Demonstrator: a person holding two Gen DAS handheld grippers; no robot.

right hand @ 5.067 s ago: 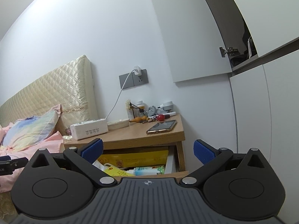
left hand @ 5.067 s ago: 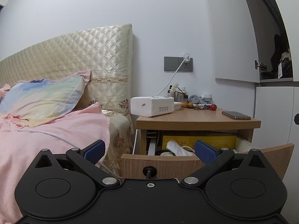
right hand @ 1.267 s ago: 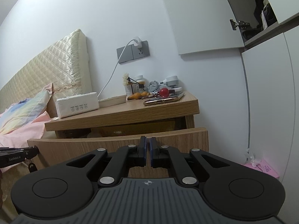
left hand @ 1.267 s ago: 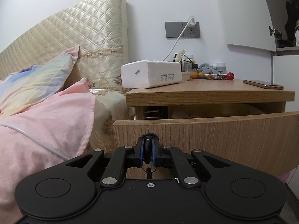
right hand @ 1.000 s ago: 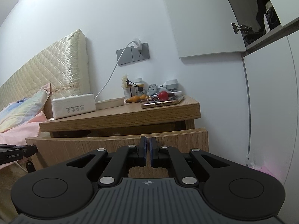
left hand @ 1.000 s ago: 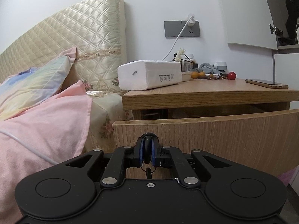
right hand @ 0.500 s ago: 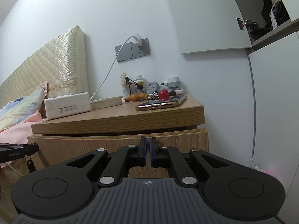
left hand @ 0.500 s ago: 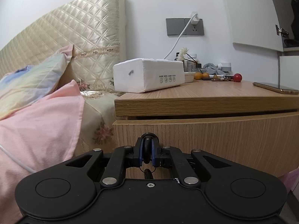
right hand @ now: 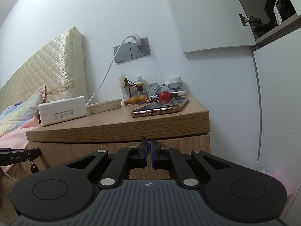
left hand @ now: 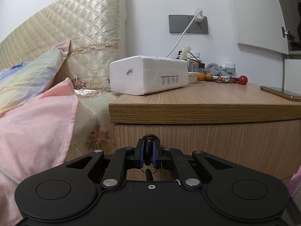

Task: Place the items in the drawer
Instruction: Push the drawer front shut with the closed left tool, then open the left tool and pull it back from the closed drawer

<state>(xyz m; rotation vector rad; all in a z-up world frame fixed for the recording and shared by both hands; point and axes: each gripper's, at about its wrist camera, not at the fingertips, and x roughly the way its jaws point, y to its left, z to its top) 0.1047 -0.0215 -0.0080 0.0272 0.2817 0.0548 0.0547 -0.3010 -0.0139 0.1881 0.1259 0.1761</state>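
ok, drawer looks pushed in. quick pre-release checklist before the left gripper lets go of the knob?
1. Drawer front flush under the nightstand top: ok, only a thin seam shows in both views.
2. Left gripper grip: ok, shut on the drawer knob.
3. Right gripper free of load: ok, shut, nothing between the pads, right at the drawer front.
4. Items stowed inside: cannot tell, the interior is hidden.
5. Phone on the top: ok, lying flat, end near the front edge.
6. Path back for both grippers: cannot tell, the space behind is out of view.
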